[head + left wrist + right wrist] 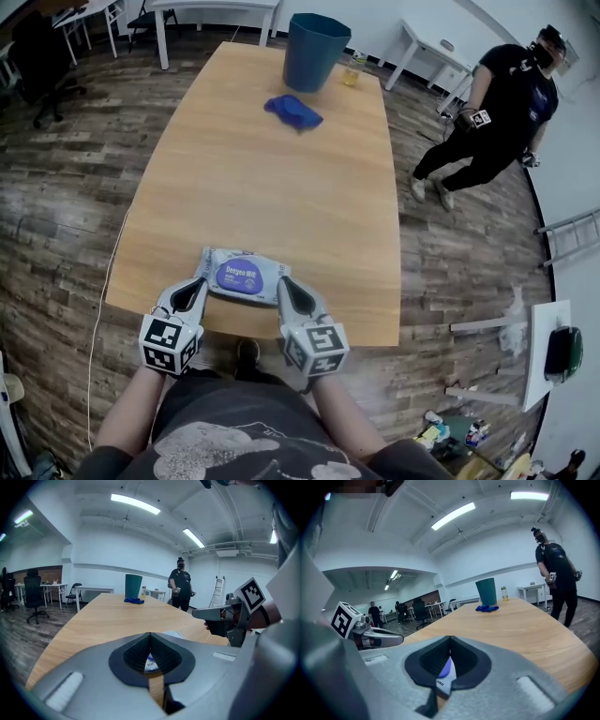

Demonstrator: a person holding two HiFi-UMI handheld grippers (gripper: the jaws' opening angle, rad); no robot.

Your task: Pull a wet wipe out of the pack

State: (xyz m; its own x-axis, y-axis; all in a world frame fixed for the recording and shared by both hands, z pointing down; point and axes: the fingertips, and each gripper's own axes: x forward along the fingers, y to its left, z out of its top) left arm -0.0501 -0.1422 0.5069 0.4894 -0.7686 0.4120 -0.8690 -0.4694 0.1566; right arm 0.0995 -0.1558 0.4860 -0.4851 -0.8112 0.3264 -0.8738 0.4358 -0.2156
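The wet wipe pack [242, 276] lies flat on the table, right in front of both sets of fingertips and spanning the gap between them. Its left end sits at the tip of the left gripper [199, 285] and its right end at the tip of the right gripper [284, 284]. Whether either tip touches the film cannot be told. It is a soft, flat rectangular pouch of pale, slightly glossy film, with a purple oval label [238, 277] at its centre.

In the left gripper view the fingers [136, 653] are pressed together with nothing between them. A sliver of the pack shows through the notch below where they meet. The right gripper's fingers [429, 660] are also closed on nothing, with a slip of white film and purple label in the same notch. The pads are dark and ribbed, set in smooth grey shells.

The table [281, 197] is light wood with a smooth top and rounded corners. Far beyond the fingertips, at its other end, stand a tapered blue bin [314, 52], a crumpled blue cloth [292, 111] and a small clear bottle [352, 70] of yellowish liquid. The floor [56, 216] is dark wooden planks. A person [497, 112] in black stands off to the right.
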